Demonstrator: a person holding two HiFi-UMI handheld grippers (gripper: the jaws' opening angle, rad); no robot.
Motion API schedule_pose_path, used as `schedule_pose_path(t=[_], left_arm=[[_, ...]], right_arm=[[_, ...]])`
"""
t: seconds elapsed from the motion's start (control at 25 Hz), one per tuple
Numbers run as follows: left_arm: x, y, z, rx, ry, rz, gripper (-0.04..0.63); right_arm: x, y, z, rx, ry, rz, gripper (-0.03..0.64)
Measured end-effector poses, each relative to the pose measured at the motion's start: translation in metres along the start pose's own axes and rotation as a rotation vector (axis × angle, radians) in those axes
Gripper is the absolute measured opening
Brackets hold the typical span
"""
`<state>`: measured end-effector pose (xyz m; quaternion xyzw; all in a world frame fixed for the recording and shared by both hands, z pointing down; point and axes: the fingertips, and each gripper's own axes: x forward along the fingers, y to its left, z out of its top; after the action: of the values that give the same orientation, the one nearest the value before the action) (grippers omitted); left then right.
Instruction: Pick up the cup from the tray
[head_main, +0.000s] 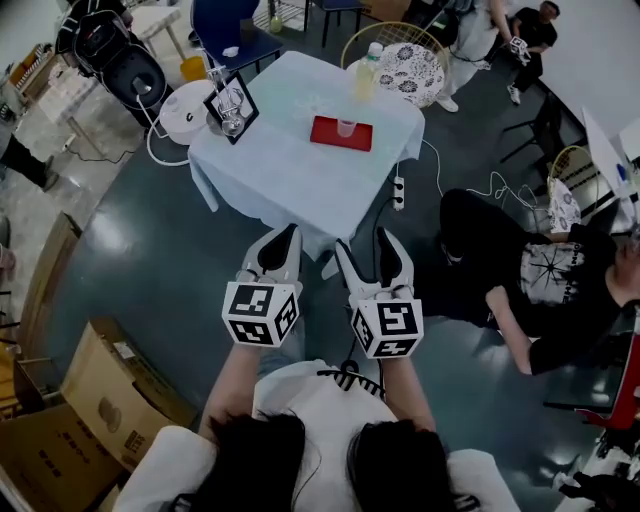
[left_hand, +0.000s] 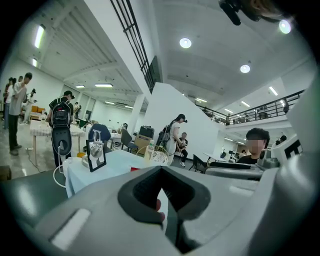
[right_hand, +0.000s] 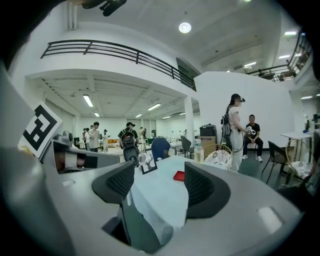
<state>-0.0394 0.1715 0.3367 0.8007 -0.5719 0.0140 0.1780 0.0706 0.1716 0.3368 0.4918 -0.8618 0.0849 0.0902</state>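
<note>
A small clear cup stands on a red tray at the far side of a table with a white cloth. Both grippers hang side by side over the floor, short of the table's near edge. The left gripper has its jaws together with only a thin slit between them and nothing held; in the left gripper view the dark pads almost meet. The right gripper stands open and empty. Between the pads of the right gripper I see the table and the red tray; the cup is too small to make out there.
On the table stand a bottle behind the tray and a black picture frame at the left. A wicker chair is behind the table. A person sits on the floor at the right. Cardboard boxes lie at the left.
</note>
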Motion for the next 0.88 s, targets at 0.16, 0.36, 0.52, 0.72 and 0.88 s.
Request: schedule_pose_path(t=[0.16, 0.36, 0.52, 0.72, 0.88], left_arm=[[0.019, 0.015, 0.006, 0.007, 0.016, -0.006, 0.0], [0.046, 0.033, 0.028, 0.013, -0.017, -0.004, 0.0], [0.073, 0.041, 0.034, 0.031, 0.016, -0.064, 0.0], [0.107, 0.062, 0.047, 0.017, 0.012, -0.082, 0.0], [0.127, 0.081, 0.054, 0.02, 0.014, -0.117, 0.0]], right_arm=[[0.023, -0.008, 0.005, 0.007, 0.003, -0.018, 0.334], [0.057, -0.019, 0.016, 0.008, 0.011, -0.039, 0.336], [0.086, -0.024, 0.022, 0.038, 0.021, -0.062, 0.339], [0.122, -0.037, 0.034, 0.028, 0.018, -0.112, 0.341], [0.151, -0.04, 0.033, 0.042, 0.022, -0.157, 0.343]])
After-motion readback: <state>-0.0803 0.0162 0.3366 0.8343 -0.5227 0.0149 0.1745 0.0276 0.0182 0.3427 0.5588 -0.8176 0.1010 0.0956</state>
